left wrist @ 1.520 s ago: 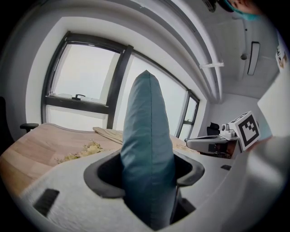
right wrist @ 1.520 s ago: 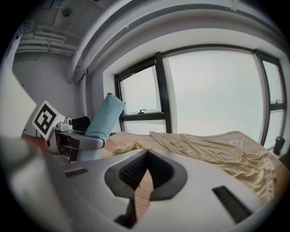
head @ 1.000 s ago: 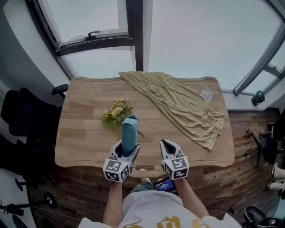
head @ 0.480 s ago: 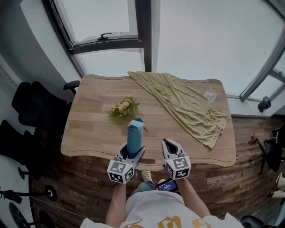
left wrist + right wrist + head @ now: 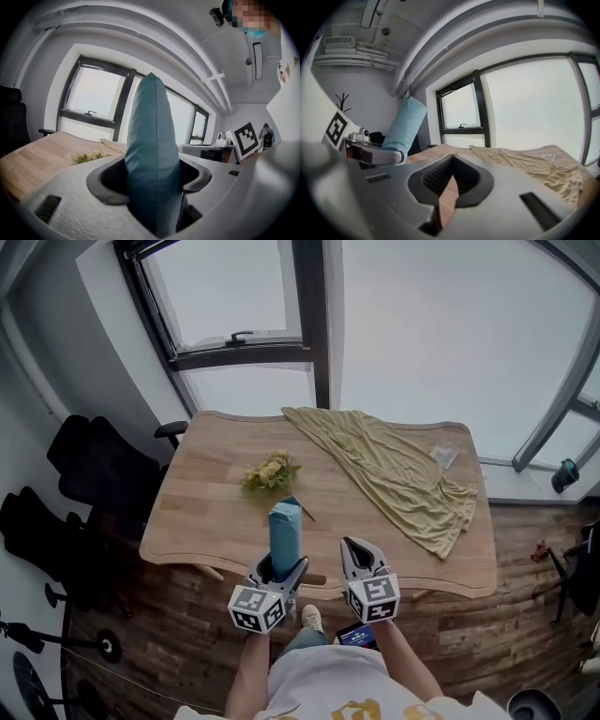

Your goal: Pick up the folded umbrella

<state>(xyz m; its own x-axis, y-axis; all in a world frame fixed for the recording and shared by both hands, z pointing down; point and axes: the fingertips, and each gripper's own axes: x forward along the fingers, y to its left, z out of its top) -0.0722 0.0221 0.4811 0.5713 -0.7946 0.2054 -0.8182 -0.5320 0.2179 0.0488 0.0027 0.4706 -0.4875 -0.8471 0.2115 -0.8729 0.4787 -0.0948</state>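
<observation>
Umbrella is standing upright in the left gripper, whose jaws are clamping its lower end. It is apparently hanging clear of the table, over the near edge. Pickup is looking done, with at most carrying it off left to do. Both grippers are being held side by side close to the person, pointing toward the far window. The right gripper is idling just right of the umbrella, its jaws resting almost together on nothing.

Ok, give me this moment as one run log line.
left gripper: shut on folded umbrella, held upright | right gripper: shut, empty | flowers, cloth: on table
</observation>
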